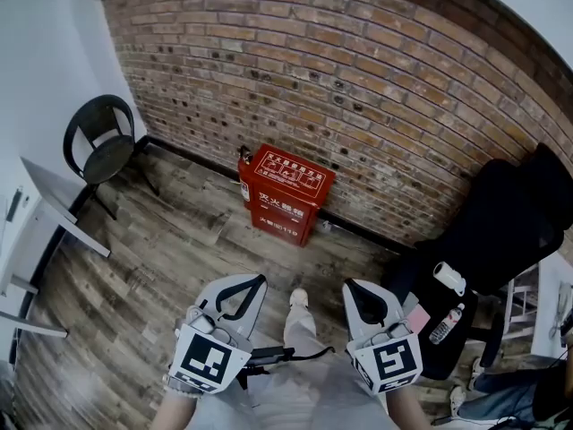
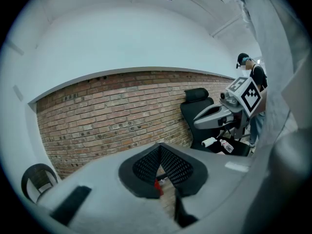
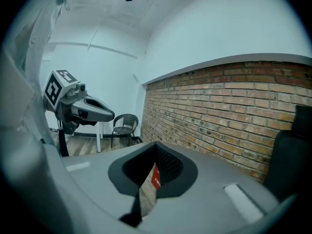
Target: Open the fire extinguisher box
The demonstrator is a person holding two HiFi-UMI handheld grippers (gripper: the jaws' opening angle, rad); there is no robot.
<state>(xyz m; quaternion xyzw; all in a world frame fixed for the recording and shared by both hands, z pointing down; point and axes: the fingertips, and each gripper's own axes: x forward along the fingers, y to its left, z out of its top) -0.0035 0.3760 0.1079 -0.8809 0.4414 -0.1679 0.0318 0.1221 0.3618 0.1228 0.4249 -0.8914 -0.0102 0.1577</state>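
The red fire extinguisher box (image 1: 285, 193) stands on the wooden floor against the brick wall, lid closed, with an extinguisher's red top at its left side. Both grippers are held low in front of me, well short of the box. My left gripper (image 1: 259, 281) has its tips together with nothing in them. My right gripper (image 1: 352, 288) is shut and empty too. In the left gripper view the pads (image 2: 146, 165) meet, and a sliver of the red box (image 2: 158, 187) shows in the gap below them. The right gripper view shows the box (image 3: 155, 177) the same way.
A black round chair (image 1: 103, 141) stands at the left by the wall, with a white table (image 1: 40, 211) nearer me. A black office chair (image 1: 510, 236) at the right carries a white roll (image 1: 448, 278) and a bottle (image 1: 447, 322). A person (image 2: 254, 79) stands at the far right.
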